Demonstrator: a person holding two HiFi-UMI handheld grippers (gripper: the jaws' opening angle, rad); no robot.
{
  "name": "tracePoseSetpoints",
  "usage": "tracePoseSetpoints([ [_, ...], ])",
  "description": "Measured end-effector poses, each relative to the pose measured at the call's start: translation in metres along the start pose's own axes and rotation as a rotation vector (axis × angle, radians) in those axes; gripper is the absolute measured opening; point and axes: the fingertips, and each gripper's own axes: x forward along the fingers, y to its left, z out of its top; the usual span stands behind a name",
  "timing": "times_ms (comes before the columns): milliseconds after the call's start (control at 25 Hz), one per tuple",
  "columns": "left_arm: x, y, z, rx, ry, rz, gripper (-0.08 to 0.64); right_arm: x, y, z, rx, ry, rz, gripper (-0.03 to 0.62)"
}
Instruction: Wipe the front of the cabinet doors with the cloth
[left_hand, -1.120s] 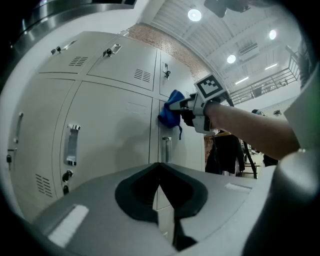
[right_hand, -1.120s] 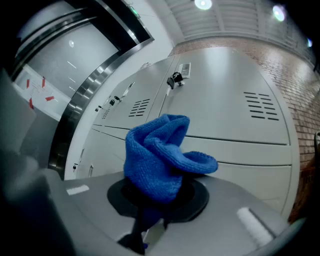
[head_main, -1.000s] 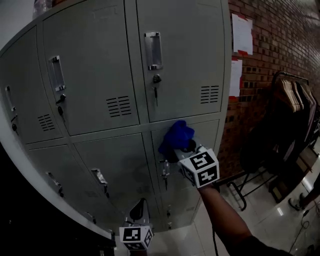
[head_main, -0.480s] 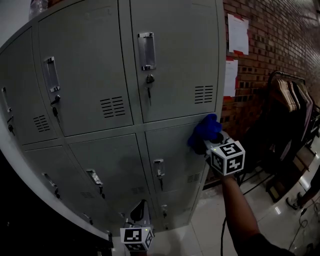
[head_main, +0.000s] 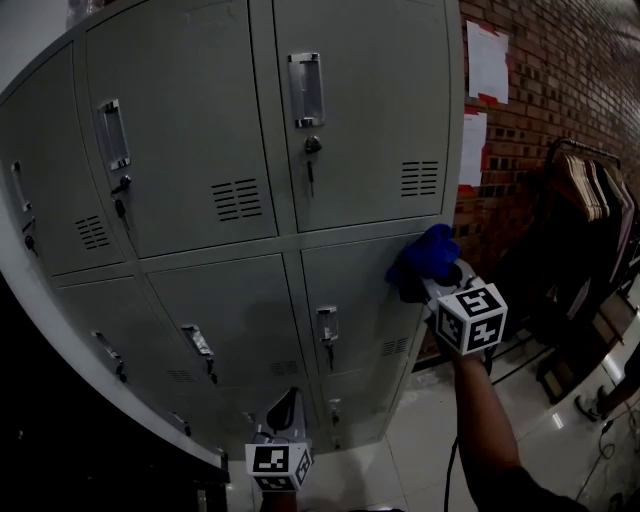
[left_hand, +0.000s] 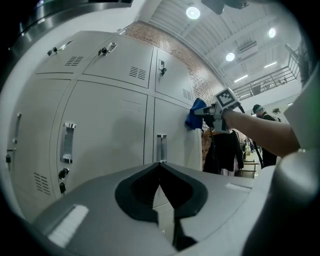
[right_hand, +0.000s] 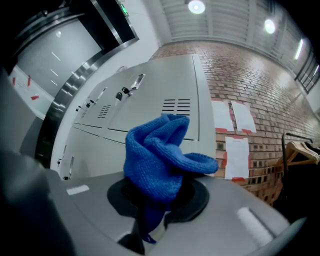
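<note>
A grey metal locker cabinet (head_main: 250, 150) with several doors fills the head view. My right gripper (head_main: 430, 275) is shut on a bunched blue cloth (head_main: 425, 258), which rests against the right edge of the lower right door (head_main: 360, 290). In the right gripper view the cloth (right_hand: 160, 155) bulges up out of the jaws in front of the vented door (right_hand: 165, 100). My left gripper (head_main: 283, 425) hangs low by the cabinet's bottom, jaws shut with nothing between them. From the left gripper view, the cloth (left_hand: 196, 113) shows far up the door fronts.
A brick wall (head_main: 540, 90) with pinned papers (head_main: 486, 62) stands right of the cabinet. A clothes rack with dark garments (head_main: 580, 230) stands on the tiled floor at the right. Door handles and keys (head_main: 307, 95) stick out from the doors.
The right gripper slid the cloth from the middle of the lower door rightward to its right edge, then held near there. The left gripper stayed low.
</note>
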Motion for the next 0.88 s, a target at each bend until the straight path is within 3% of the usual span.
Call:
tracePoseSetpoints([
  [440, -0.006, 0.001, 0.005, -0.002, -0.012, -0.011, 0.009, 0.034, 0.167, -0.021, -0.039, 0.015, 0.261, 0.074],
  [720, -0.006, 0.009, 0.001, -0.01, -0.007, -0.001, 0.011, 0.062, 0.193, -0.025, -0.043, 0.072, 0.304, 0.074],
  [880, 0.001, 0.006, -0.004, -0.02, -0.003, -0.012, 0.011, 0.064, 0.193, -0.026, -0.124, 0.085, 0.282, 0.071],
])
